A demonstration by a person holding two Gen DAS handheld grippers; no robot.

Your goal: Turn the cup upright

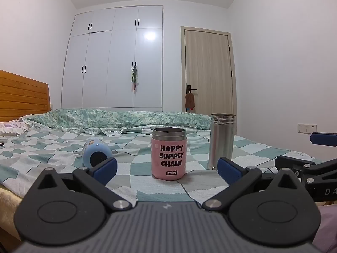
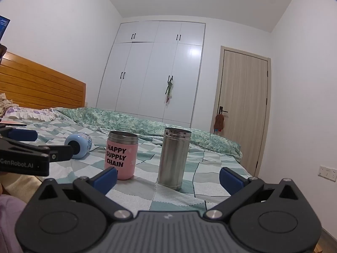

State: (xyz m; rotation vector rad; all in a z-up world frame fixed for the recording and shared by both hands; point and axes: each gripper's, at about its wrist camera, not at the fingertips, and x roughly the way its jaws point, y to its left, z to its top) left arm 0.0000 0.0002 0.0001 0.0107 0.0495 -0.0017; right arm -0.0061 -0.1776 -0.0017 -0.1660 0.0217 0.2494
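A light blue cup (image 1: 96,153) lies on its side on the checked bedspread, its base end toward me; it also shows in the right wrist view (image 2: 79,145). A pink cup (image 1: 169,153) marked HAPPY SUPPLY CHAIN stands upright, also in the right wrist view (image 2: 121,155). A steel cup (image 1: 221,140) stands upright to its right, also in the right wrist view (image 2: 174,157). My left gripper (image 1: 167,169) is open and empty, just short of the pink cup. My right gripper (image 2: 168,179) is open and empty, just short of the steel cup.
The bed (image 1: 52,147) has a wooden headboard (image 1: 23,97) at left and a rumpled green quilt (image 1: 118,119) behind the cups. A white wardrobe (image 1: 118,63) and a door (image 1: 208,71) stand beyond. The left gripper's side shows in the right wrist view (image 2: 31,151).
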